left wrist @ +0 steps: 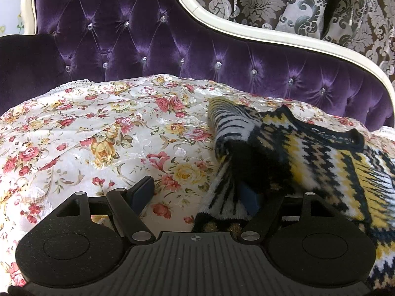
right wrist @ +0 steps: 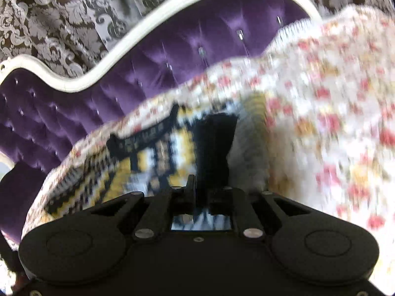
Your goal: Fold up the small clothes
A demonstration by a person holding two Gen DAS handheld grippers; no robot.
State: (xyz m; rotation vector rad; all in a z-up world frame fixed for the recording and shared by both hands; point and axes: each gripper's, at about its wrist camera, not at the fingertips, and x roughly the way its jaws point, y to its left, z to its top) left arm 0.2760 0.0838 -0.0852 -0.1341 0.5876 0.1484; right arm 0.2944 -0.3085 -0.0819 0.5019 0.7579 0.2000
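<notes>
On the floral bedspread (left wrist: 103,133), right up against the purple tufted headboard (left wrist: 138,39), lies the knitted sweater (left wrist: 308,153) — yellow, black and white. The left gripper (left wrist: 197,197) sits low with its jaws spread wide: one finger rests on bare floral cloth, the other is tucked under a bunched fold of the sweater, and nothing is pinched between them. Over in the right wrist view everything is smeared with blur, but the right gripper (right wrist: 206,192) has its fingers drawn nearly together with a dark strip of the sweater (right wrist: 214,143) standing up between them — clamped on that fold, the rest of the garment spreading out to its left over the bedspread (right wrist: 321,113).
</notes>
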